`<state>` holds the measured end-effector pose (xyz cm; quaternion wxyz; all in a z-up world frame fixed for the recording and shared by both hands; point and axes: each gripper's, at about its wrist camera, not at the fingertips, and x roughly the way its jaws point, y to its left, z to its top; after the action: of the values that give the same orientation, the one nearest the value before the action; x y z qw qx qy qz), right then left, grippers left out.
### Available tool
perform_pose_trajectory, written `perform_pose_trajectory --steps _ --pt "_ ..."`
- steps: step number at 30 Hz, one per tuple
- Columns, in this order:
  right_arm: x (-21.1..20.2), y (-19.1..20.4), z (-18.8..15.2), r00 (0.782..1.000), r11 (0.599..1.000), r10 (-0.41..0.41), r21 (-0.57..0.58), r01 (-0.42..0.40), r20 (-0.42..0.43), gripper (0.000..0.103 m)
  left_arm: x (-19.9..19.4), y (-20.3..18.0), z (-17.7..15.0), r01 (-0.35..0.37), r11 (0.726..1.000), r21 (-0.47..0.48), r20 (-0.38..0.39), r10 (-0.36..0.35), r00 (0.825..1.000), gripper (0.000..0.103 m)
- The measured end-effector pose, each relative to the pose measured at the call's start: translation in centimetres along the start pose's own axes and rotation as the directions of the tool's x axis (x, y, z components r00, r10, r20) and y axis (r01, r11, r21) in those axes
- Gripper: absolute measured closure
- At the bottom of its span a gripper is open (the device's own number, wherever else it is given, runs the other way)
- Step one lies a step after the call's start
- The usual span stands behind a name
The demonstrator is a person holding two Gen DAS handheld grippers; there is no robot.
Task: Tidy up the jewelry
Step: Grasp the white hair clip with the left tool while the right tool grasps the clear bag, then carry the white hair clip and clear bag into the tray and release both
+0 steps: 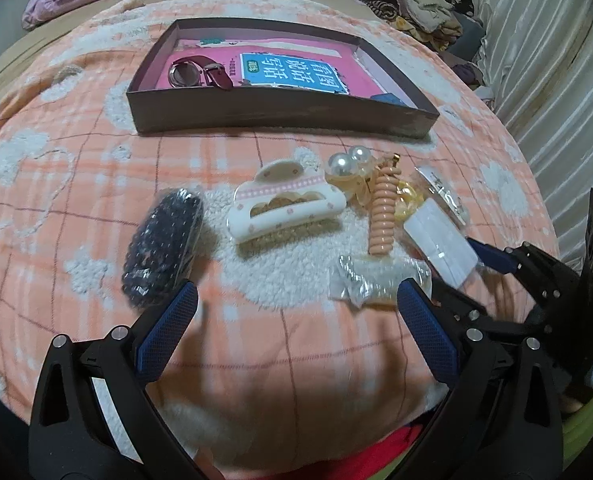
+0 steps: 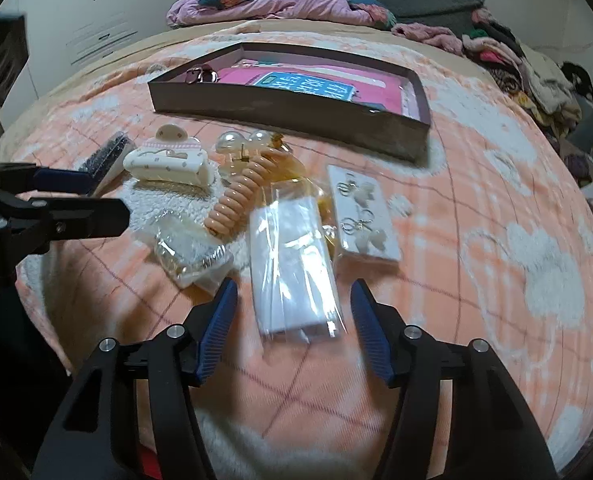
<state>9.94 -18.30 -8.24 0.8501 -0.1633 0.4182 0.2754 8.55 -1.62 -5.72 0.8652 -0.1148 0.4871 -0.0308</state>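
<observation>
Blue-padded fingers of my right gripper (image 2: 292,320) stand apart at bottom centre of the right wrist view, straddling the near end of a clear plastic sachet holding a white card (image 2: 292,264); neither pad presses on it yet. My left gripper (image 1: 296,320) occupies the bottom of the left wrist view, its fingers wide apart over bare peach-and-white plaid blanket (image 1: 76,200), holding nothing.

Step in hand, as I judge it: picking the sachet for transfer to the shallow dark brown cardboard tray (image 1: 280,116) at upper centre, which already holds 1 maroon-strapped wristwatch (image 1: 200,74).

Loose pieces lie mid-frame: a white floral claw clip (image 1: 284,208), a peach coiled hair tie (image 1: 382,216), 2 pearl balls (image 1: 346,160), a dark beaded item in clear wrap (image 1: 162,240), an earring card (image 2: 366,216).

Next move calls for lowering slightly, closing squarely on the slippery film, then lifting clear of neighbours.
</observation>
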Motion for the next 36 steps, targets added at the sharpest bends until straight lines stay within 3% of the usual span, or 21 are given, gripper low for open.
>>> perform_pose_trajectory --steps 2,5,17,22,24,30,36 --pt "0.5 0.3 0.2 1.0 1.0 -0.011 -0.015 0.011 0.0 0.058 0.4 0.0 0.6 0.005 1.0 -0.013 0.004 -0.005 1.0 0.01" --pt "0.8 0.0 0.4 1.0 1.0 0.012 0.005 -0.012 0.008 0.065 1.0 -0.1 1.4 -0.004 1.0 -0.018 0.013 0.004 1.0 0.01" --pt "-2.1 -2.1 0.1 0.989 0.989 0.09 0.107 -0.102 0.113 0.066 3.7 -0.8 3.4 -0.06 0.998 -0.015 0.028 0.06 0.998 0.01" --pt "-2.8 -2.4 0.1 0.983 0.984 0.111 0.124 -0.13 0.148 0.066 4.7 -1.3 4.1 -0.106 0.994 0.022 0.032 0.105 0.994 0.034" --pt "-3.1 -2.6 0.2 0.98 0.981 0.118 0.132 -0.139 0.157 0.066 4.9 -1.5 4.2 -0.117 0.992 0.04 0.034 0.116 0.993 0.034" --pt "-3.8 -2.9 0.2 0.973 0.974 0.137 0.154 -0.166 0.187 0.066 3.4 -1.8 3.9 -0.098 0.992 0.078 0.074 0.092 0.993 0.034" --pt "-4.9 -3.6 0.7 0.968 0.967 0.133 0.186 -0.174 0.213 0.066 -1.4 -0.7 5.0 -0.064 0.996 0.064 0.183 0.051 0.982 0.034"
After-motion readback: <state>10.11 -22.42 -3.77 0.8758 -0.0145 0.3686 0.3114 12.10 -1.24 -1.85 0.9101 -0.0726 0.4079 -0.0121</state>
